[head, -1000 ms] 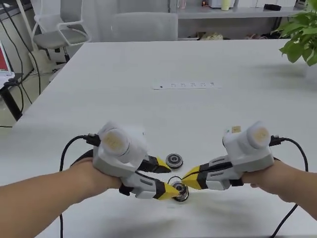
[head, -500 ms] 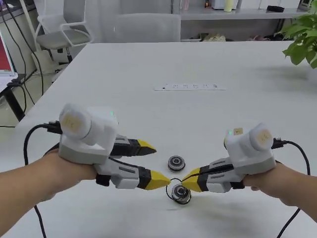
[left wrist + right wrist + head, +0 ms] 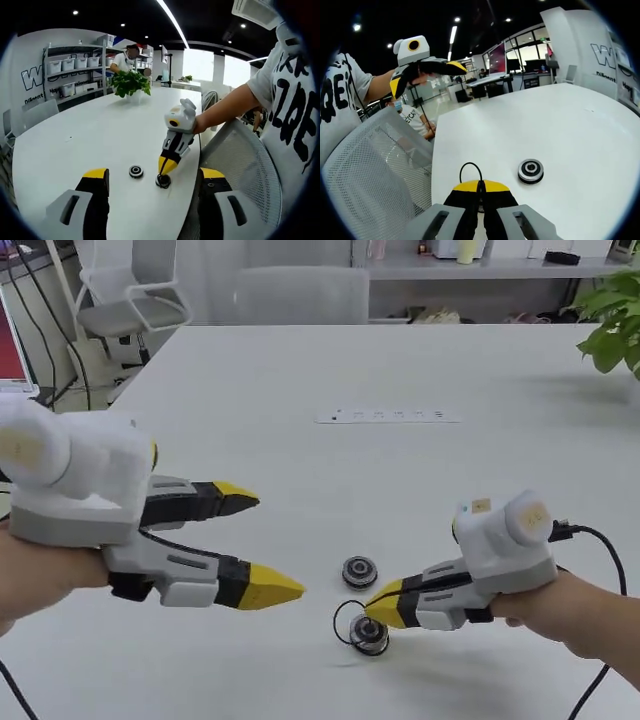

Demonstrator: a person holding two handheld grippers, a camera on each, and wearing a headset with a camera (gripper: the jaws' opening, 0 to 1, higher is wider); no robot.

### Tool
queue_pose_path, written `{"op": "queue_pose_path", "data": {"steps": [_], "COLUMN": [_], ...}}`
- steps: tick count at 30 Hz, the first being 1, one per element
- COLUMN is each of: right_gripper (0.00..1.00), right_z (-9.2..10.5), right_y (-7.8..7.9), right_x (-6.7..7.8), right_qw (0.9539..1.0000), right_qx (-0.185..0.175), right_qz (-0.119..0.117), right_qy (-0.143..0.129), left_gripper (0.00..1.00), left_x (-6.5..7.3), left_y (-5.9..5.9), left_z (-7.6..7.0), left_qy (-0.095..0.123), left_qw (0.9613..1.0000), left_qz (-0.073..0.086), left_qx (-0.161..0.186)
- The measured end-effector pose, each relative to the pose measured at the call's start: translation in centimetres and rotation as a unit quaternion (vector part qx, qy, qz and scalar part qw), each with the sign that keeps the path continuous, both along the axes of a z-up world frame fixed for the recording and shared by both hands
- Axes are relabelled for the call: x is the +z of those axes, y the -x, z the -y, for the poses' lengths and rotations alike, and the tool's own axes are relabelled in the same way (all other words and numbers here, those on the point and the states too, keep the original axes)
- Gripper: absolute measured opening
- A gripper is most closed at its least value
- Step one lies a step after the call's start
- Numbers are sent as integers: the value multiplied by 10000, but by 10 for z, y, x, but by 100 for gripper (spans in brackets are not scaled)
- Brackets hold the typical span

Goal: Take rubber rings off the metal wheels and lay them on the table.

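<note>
My right gripper (image 3: 371,599) is shut on a thin black rubber ring (image 3: 336,620), low over the white table (image 3: 300,380). The ring loops out to the left of its tips, beside a metal wheel (image 3: 368,635) that lies just under them. A second metal wheel (image 3: 359,570) with its black ring on lies a little farther back. My left gripper (image 3: 277,545) hangs open above the table at the left, well clear of both wheels. In the right gripper view the ring (image 3: 470,163) arches above the closed jaws and the second wheel (image 3: 530,170) lies to the right.
A flush power strip (image 3: 390,417) sits mid-table. A potted plant (image 3: 612,315) stands at the far right corner. Office chairs (image 3: 125,295) stand beyond the far edge. The right gripper's cable (image 3: 605,540) trails off to the right.
My left gripper has let go of the near wheel, drawn back to the left and upward, and opened wide. The right gripper keeps its place, still pinching the ring.
</note>
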State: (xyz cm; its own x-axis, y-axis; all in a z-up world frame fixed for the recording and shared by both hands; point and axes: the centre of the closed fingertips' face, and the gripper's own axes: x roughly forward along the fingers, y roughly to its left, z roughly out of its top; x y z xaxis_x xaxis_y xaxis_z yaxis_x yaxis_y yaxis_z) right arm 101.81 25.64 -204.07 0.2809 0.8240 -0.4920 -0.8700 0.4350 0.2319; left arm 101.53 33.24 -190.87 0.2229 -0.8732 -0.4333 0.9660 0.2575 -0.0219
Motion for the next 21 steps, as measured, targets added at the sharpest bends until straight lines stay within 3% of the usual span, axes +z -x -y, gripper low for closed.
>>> {"op": "queue_pose_path", "data": {"steps": [6, 13, 21], "right_gripper": [0, 0, 0], "right_z": [-7, -19, -34], "right_y": [-3, -6, -7], "right_x": [1, 3, 2], "right_qw": [10000, 9999, 9997], "right_qx": [50, 110, 203], "right_qz": [-7, -3, -47], "right_qy": [-20, -87, -151], "left_gripper": [79, 89, 91], "left_x": [11, 20, 22], "left_y": [2, 5, 7], "left_z": [-13, -24, -37], "left_qy": [14, 11, -38], "left_qw": [9999, 9996, 9993], "left_qz": [33, 185, 250], "left_qx": [113, 192, 276]}}
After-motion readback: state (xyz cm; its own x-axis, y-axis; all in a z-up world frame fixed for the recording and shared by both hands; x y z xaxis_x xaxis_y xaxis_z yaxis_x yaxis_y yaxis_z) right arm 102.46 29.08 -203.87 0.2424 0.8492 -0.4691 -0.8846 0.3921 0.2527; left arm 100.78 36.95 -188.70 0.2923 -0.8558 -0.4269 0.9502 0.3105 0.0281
